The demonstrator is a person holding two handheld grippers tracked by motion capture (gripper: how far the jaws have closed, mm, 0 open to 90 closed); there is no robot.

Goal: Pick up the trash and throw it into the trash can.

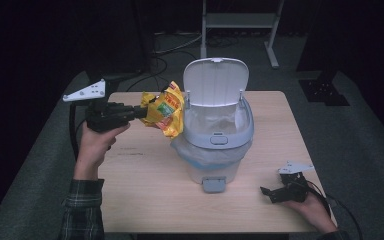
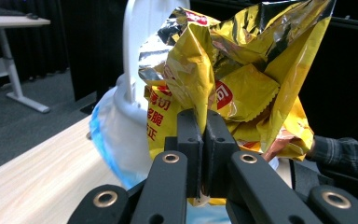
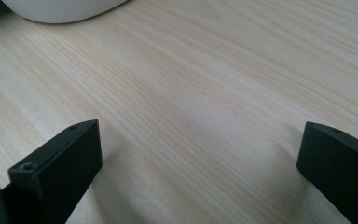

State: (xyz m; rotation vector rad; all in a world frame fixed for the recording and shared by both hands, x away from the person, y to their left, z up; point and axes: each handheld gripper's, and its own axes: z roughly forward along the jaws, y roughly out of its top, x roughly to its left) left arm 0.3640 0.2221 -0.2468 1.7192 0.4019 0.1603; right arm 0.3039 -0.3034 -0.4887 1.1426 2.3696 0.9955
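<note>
A crumpled yellow chip bag (image 1: 165, 109) hangs in the air just left of the white pedal bin (image 1: 218, 134), level with its rim. My left gripper (image 1: 141, 113) is shut on the bag's left edge, held up by a hand in a plaid sleeve. In the left gripper view the two black jaws pinch the foil of the chip bag (image 2: 242, 88) at my left gripper (image 2: 204, 122), with the bin (image 2: 121, 116) behind it. The bin's lid (image 1: 215, 80) stands upright, and a clear liner shows inside. My right gripper (image 1: 269, 193) rests on the table at the front right, open, nothing between its jaws (image 3: 196, 158).
The light wooden table (image 1: 145, 185) carries the bin at its middle; the bin's grey pedal (image 1: 213, 184) points toward the front edge. A table frame (image 1: 240, 22) and cables lie on the dark floor beyond. Bare wood shows around my right gripper.
</note>
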